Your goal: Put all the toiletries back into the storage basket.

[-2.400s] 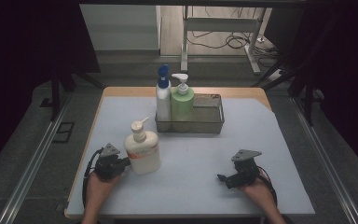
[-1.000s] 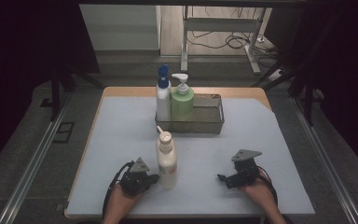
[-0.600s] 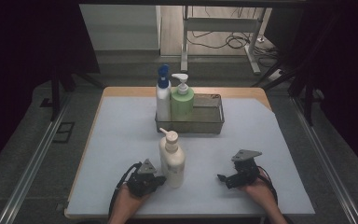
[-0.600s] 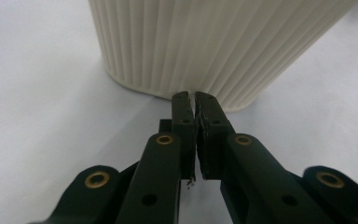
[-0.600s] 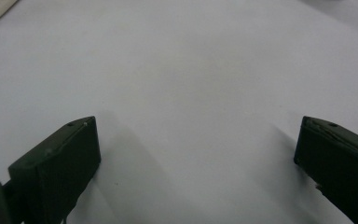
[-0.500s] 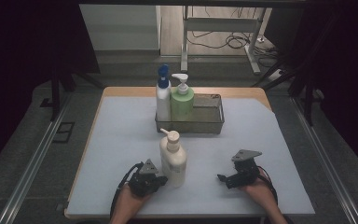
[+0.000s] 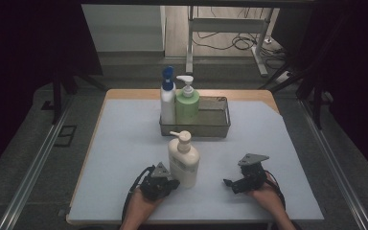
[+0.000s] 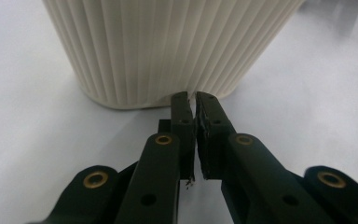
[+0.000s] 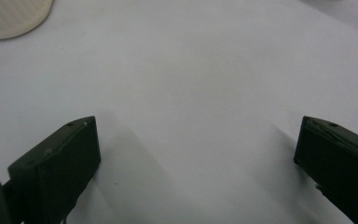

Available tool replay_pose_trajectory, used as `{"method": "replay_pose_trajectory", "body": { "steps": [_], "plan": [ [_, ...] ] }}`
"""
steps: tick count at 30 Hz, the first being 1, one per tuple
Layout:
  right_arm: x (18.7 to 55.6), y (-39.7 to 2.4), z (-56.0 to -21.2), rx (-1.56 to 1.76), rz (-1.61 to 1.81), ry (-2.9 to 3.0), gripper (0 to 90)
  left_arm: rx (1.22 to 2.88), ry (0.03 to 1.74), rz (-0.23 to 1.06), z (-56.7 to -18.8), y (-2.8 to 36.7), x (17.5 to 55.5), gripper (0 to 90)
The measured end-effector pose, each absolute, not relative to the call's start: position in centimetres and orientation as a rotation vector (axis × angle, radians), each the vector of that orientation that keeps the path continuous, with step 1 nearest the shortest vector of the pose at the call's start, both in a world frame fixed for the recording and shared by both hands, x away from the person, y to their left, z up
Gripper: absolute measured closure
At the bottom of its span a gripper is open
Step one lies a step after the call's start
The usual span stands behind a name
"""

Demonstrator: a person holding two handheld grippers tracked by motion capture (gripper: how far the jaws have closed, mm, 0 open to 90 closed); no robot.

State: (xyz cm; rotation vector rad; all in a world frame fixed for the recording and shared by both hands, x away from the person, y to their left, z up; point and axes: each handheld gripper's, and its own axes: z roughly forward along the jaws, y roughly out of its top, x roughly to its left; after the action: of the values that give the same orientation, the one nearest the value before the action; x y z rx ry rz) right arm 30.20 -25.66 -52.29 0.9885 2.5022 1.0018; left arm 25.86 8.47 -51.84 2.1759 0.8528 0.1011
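Observation:
A cream ribbed pump bottle point(image 7: 183, 160) stands upright on the white table mat point(image 7: 120, 148), near the front middle. My left gripper point(image 7: 174, 183) is shut with nothing between its jaws, and its closed tips touch the bottle's lower left side. In the left gripper view the tips point(image 8: 195, 95) meet the base of the ribbed bottle point(image 8: 168, 46). My right gripper point(image 7: 227, 182) lies low on the mat to the bottle's right, apart from it. In the right gripper view its jaws point(image 9: 196, 140) stand wide open over bare mat, with the bottle's base point(image 9: 9, 16) at the top left corner.
A metal wire basket point(image 7: 215, 125) stands at the back middle of the table. It holds a white bottle with a blue cap point(image 7: 167, 98) and a green pump bottle point(image 7: 187, 103) in its left end. Dark floor and rails flank the table.
The left gripper and the cream bottle in front of it have slid to the right across the mat. The right gripper has stayed still.

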Motion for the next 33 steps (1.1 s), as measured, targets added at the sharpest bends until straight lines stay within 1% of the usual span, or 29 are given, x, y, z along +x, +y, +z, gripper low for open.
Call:
{"method": "replay_pose_trajectory", "body": {
  "steps": [6, 9, 12, 15, 20, 23, 25, 28, 30, 31, 33],
  "plan": [
    [30.2, -25.7, -52.3, 0.989, 1.003, 2.503, 0.0, 2.168, 0.849, 0.1, -51.9, 7.7, 26.2, 86.3],
    [30.2, -25.7, -52.3, 0.989, 1.003, 2.503, 0.0, 2.168, 0.843, 0.102, -51.9, 7.8, 26.0, 81.5],
    [30.2, -25.7, -52.3, 0.99, 1.002, 2.503, 0.0, 2.179, 0.842, 0.113, -51.8, 7.9, 25.7, 79.0],
    [30.2, -25.7, -52.2, 0.992, 1.001, 2.504, 0.2, 2.175, 0.849, 0.127, -51.6, 8.3, 25.4, 73.4],
    [30.2, -25.6, -52.1, 0.99, 0.987, 2.514, 1.6, 2.175, 0.87, 0.167, -51.4, 9.0, 24.9, 59.3],
    [30.1, -25.5, -51.9, 0.972, 0.988, 2.522, 7.1, 2.171, 0.886, 0.191, -51.3, 9.5, 24.6, 51.0],
    [29.9, -25.5, -51.7, 0.959, 0.975, 2.524, 8.8, 2.178, 0.894, 0.215, -51.3, 9.8, 24.3, 48.2],
    [29.8, -25.4, -51.5, 0.958, 0.97, 2.532, 7.8, 2.191, 0.912, 0.263, -51.3, 10.5, 23.9, 40.3],
    [29.7, -25.3, -51.3, 0.964, 0.983, 2.535, 6.9, 2.194, 0.929, 0.29, -51.3, 11.1, 23.7, 36.6],
    [29.6, -25.2, -51.2, 0.963, 1.002, 2.532, 6.4, 2.192, 0.943, 0.3, -51.4, 11.4, 23.7, 32.6],
    [29.5, -25.2, -51.1, 0.954, 1.014, 2.534, 6.4, 2.185, 0.971, 0.318, -51.5, 12.1, 23.6, 31.2]
  ]
}}
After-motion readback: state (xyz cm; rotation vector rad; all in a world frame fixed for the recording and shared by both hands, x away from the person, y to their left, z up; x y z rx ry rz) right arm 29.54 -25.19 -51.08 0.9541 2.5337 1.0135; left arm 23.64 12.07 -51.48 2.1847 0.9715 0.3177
